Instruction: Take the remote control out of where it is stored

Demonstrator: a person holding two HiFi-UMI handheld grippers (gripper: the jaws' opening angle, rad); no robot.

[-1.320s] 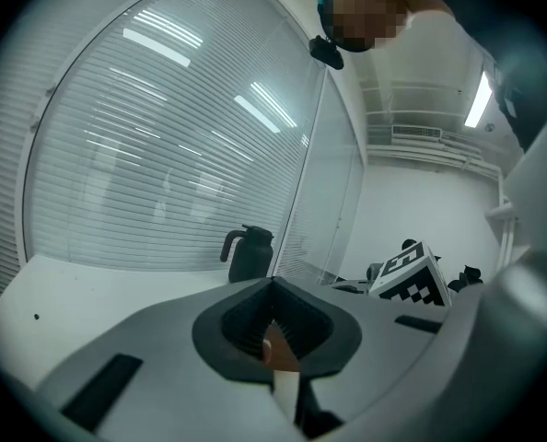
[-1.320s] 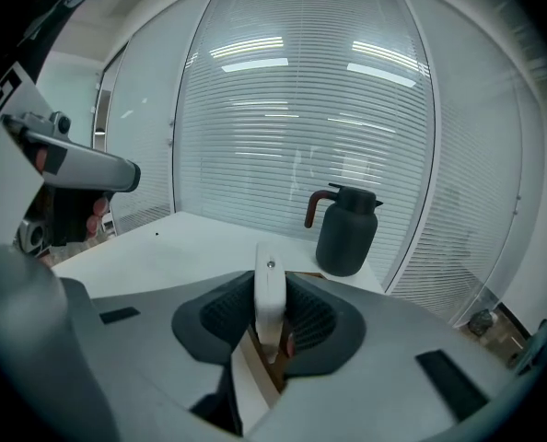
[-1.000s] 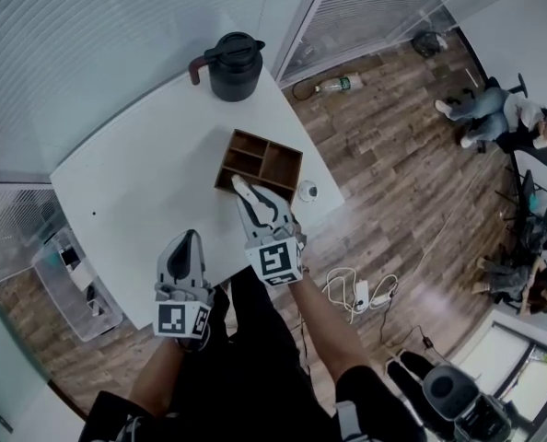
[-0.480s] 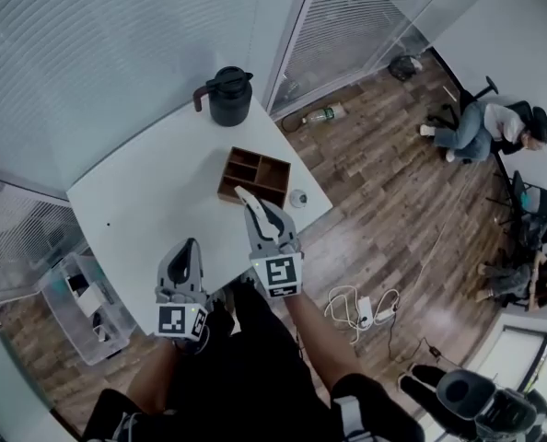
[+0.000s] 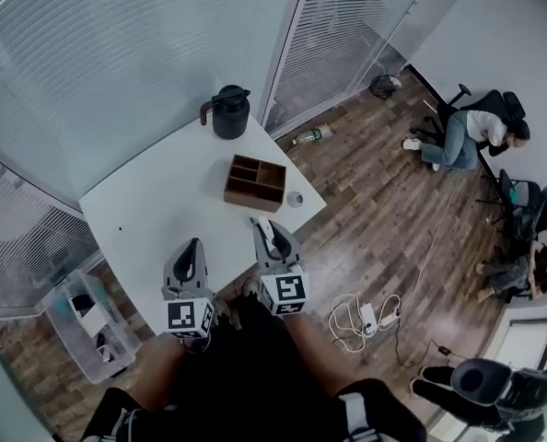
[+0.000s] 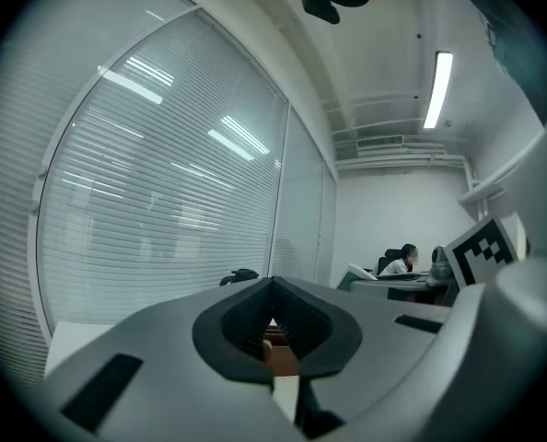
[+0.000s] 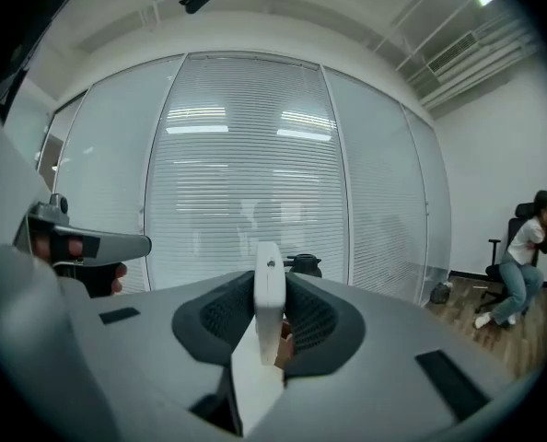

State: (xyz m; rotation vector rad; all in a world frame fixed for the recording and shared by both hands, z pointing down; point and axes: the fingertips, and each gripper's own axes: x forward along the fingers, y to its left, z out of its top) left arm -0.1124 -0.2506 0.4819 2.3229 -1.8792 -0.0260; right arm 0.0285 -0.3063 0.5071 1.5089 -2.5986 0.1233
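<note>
Remote control (image 7: 270, 302), clamped edge-on between the jaws of the right gripper (image 5: 270, 236) for a firm hold on its flat faces, sits beside the closed, empty left gripper (image 5: 192, 250) and well short of the wooden box (image 5: 255, 182) on the table (image 5: 154, 219), so removal appears complete.

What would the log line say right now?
right gripper: jaws shut on white remote control | left gripper: jaws shut, empty | wooden organizer: on table
</note>
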